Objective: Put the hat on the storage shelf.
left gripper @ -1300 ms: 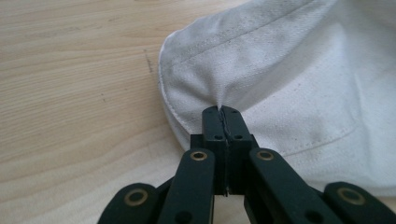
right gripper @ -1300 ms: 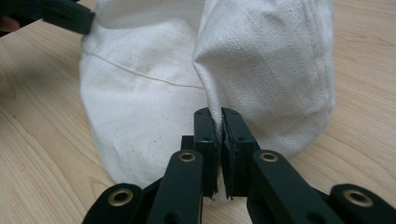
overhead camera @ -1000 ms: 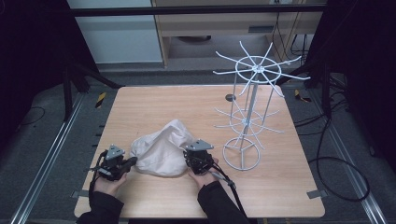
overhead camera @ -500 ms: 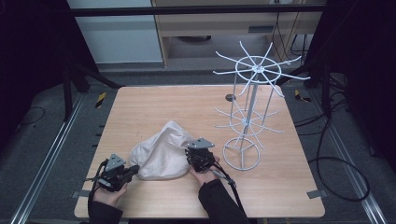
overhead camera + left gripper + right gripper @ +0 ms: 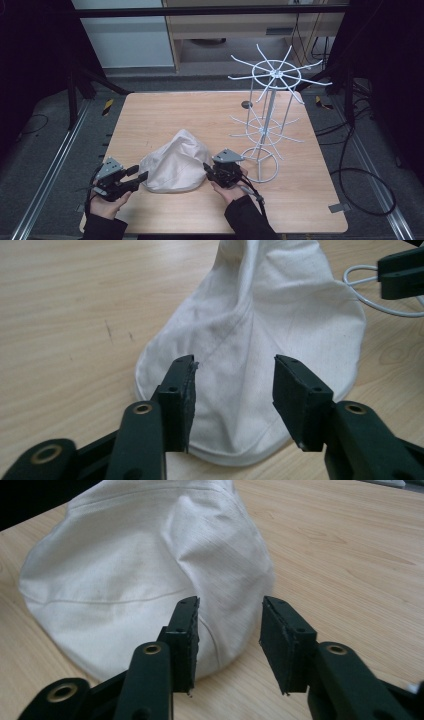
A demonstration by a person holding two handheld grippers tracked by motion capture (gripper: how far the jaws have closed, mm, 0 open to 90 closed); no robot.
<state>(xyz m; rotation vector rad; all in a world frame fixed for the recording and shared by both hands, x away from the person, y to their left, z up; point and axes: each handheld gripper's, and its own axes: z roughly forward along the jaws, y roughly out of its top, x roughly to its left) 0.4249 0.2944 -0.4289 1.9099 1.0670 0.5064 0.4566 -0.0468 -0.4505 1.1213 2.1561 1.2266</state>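
Two grippers flank a pale cloth cap (image 5: 174, 162) on the near half of the wooden table (image 5: 200, 110) in the high view. The left gripper (image 5: 142, 176) sits just off the cap's left edge, the right gripper (image 5: 206, 169) just off its right edge, and a white wire rack (image 5: 267, 120) stands beyond on the right side, its round base near the right gripper. The cap lies slumped, its crown pushed up into a soft peak toward the far side.

From the left gripper view, the left gripper (image 5: 234, 372) has just been opening its jaws; they stand apart with the cap's rim (image 5: 235, 450) lying below and beyond them, no pad pressing on cloth. The fabric (image 5: 260, 315) creases in long folds, and the other gripper's black tips show at the upper right.

From the right gripper view, the right gripper (image 5: 229, 612) has likewise just been opening, jaws parted with nothing pinched; the cap (image 5: 135, 565) lies ahead and to the left, its edge resting on the wood.

Judging by those folds, the cap is light, limp and not fragile; it would sag from any single pinch. The stitched rim looks firmest, so a hold on that edge, one gripper on each side, should keep it spread.
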